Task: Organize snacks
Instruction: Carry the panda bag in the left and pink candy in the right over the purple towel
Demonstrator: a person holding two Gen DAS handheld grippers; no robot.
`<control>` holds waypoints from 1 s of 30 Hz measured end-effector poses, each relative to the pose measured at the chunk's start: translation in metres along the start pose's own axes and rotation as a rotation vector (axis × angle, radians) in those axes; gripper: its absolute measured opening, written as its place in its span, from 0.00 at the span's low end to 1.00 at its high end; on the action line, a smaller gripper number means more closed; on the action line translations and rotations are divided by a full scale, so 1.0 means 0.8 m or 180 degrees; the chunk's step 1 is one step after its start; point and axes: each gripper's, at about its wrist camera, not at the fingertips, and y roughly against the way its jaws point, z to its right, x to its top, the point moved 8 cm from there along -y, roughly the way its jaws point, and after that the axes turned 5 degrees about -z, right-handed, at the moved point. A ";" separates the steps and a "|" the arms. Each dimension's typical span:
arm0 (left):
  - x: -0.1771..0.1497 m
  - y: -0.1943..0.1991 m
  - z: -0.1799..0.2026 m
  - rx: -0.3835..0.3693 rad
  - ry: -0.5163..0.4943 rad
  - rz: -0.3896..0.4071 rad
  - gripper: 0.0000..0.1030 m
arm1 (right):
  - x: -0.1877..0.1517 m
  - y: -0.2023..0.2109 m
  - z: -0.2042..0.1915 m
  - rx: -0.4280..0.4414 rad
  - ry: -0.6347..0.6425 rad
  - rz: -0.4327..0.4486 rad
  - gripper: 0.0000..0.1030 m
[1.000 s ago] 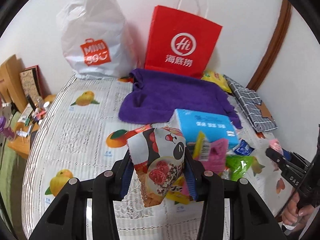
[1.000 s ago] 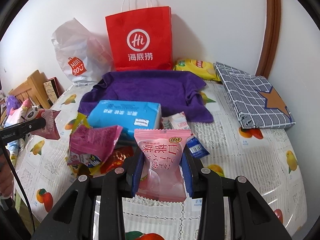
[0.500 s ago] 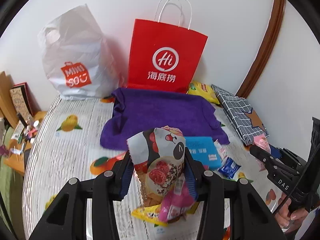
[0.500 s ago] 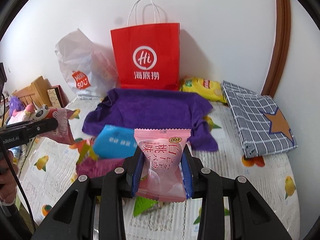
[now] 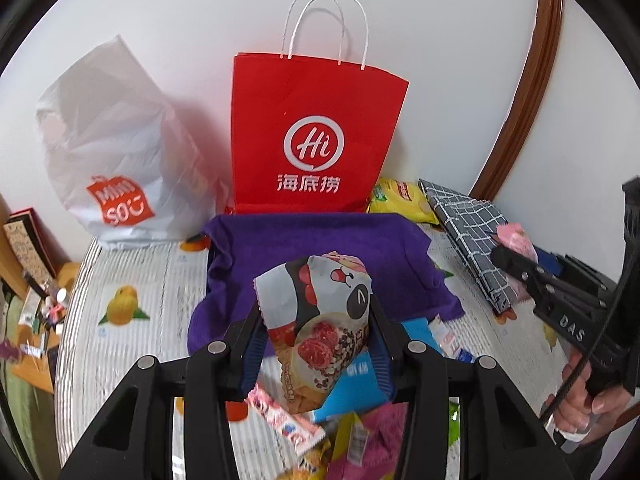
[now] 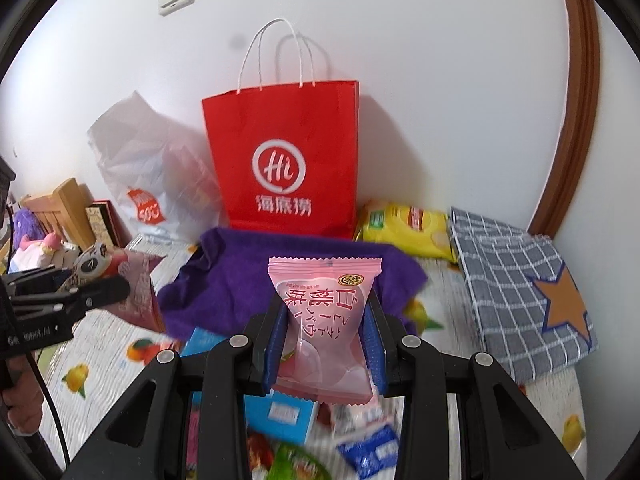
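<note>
**Two snack packets held above the table**

Our left gripper (image 5: 316, 344) is closed on a panda-print snack packet (image 5: 320, 320), which stands upright between the blue pads. Our right gripper (image 6: 326, 344) clamps a pink peach-flavour packet (image 6: 326, 320) in the same way. Under both grippers we see a heap of loose snacks (image 5: 348, 436) lying on a fruit-print tablecloth (image 5: 120, 352), and among them a light blue box (image 6: 280, 412). Behind the heap lies a purple towel (image 5: 320, 240). To its right lies a grey checked bag with an orange star (image 6: 520, 292), and a yellow chip bag (image 6: 404, 224) rests near the wall. At the far end, a red paper bag (image 5: 312, 136) stands upright against the wall, and a white plastic bag (image 5: 108, 168) stands beside it on the left.
</note>
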 end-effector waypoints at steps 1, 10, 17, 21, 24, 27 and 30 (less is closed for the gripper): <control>0.003 -0.003 0.000 -0.0003 -0.0004 -0.0002 0.42 | 0.005 -0.002 0.001 0.0004 -0.0008 0.0014 0.35; 0.048 -0.044 -0.008 -0.0030 0.0012 -0.0019 0.42 | 0.048 -0.048 0.014 0.0045 -0.0018 0.0021 0.35; 0.084 -0.077 -0.013 -0.0002 0.0007 -0.0025 0.42 | 0.081 -0.086 0.028 0.0103 -0.0075 0.0024 0.35; 0.101 -0.098 -0.028 0.0016 0.0089 -0.0030 0.42 | 0.088 -0.112 0.041 0.0100 -0.0118 -0.0020 0.35; 0.104 -0.118 -0.042 0.0038 0.0128 -0.0056 0.42 | 0.080 -0.137 0.048 0.0113 -0.0118 -0.0071 0.35; 0.096 -0.145 -0.057 0.0069 0.0189 -0.0162 0.42 | 0.066 -0.169 0.057 0.0159 -0.0153 -0.0220 0.35; 0.085 -0.172 -0.073 0.0076 0.0304 -0.0306 0.42 | 0.059 -0.190 0.065 0.0103 -0.0132 -0.0326 0.35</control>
